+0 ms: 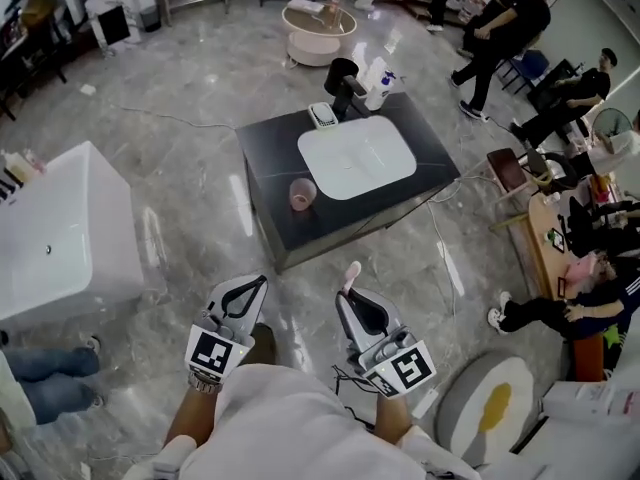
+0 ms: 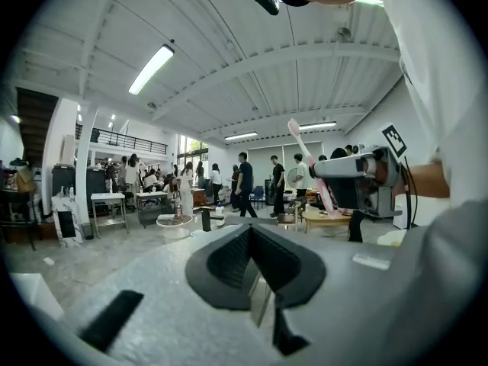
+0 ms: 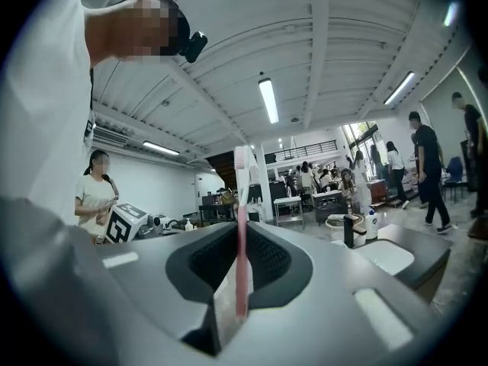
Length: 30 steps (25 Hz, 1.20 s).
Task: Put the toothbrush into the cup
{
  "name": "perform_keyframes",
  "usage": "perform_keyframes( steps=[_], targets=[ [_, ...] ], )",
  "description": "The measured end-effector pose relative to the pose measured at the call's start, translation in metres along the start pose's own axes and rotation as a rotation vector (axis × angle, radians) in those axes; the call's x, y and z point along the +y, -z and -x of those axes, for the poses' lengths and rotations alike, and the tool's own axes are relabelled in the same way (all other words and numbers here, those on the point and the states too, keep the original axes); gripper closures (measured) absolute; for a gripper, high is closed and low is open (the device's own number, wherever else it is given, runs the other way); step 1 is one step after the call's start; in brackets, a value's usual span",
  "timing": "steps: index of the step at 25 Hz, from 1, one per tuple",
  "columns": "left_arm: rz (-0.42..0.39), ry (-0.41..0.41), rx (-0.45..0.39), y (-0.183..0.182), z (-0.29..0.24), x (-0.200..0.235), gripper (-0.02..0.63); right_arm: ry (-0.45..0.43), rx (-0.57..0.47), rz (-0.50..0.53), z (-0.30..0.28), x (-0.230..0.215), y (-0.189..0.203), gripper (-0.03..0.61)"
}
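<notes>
Fingers point(image 3: 276, 262) clamp toothbrush point(image 3: 242, 239) in right gripper point(image 1: 350, 302), pressed together on left gripper point(image 2: 250, 235) — cup point(image 1: 302, 194) by counter point(image 1: 268, 163) edge.

– How is the left grey two-jaw gripper point(image 1: 258, 284) sitting?
– Low beside the body, pointing forward, its jaws pressing together on nothing.
– And the right grey gripper point(image 1: 346, 298)?
– It is lying level with the left, clamping a pink plastic toothbrush point(image 3: 241, 239) whose head is sticking out beyond the jaws.
</notes>
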<state>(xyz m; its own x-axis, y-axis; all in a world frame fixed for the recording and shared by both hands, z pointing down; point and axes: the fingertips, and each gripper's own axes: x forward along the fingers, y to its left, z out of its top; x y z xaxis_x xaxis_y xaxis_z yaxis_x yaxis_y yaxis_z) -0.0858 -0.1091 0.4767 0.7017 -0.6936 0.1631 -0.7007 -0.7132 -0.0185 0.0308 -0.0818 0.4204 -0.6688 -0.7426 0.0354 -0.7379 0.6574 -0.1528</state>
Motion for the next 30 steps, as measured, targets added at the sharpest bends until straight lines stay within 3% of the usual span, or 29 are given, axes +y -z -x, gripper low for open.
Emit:
perform_keyframes(
  steps=[5, 10, 16, 21, 30],
  targets=[
    [-0.009, 0.008, -0.011, -0.010, -0.031, 0.046, 0.615, 0.004, -0.006, -0.002, -0.052, -0.032, -0.011, 0.532],
    [-0.001, 0.002, 0.027, -0.015, -0.066, 0.059, 0.615, -0.024, -0.008, -0.008, -0.080, -0.071, -0.021, 0.531],
    [0.057, -0.092, -0.022, -0.034, -0.108, 0.066, 0.615, -0.076, -0.005, 0.009, -0.098, -0.129, -0.023, 0.532],
    [0.058, -0.139, -0.012, -0.035, -0.124, 0.069, 0.615, -0.101, -0.025, 0.011, -0.118, -0.169, -0.029, 0.532],
    [0.096, -0.228, 0.057, -0.003, -0.123, 0.084, 0.615, -0.261, 0.082, 0.112, -0.215, -0.187, 0.034, 0.532]
  ],
)
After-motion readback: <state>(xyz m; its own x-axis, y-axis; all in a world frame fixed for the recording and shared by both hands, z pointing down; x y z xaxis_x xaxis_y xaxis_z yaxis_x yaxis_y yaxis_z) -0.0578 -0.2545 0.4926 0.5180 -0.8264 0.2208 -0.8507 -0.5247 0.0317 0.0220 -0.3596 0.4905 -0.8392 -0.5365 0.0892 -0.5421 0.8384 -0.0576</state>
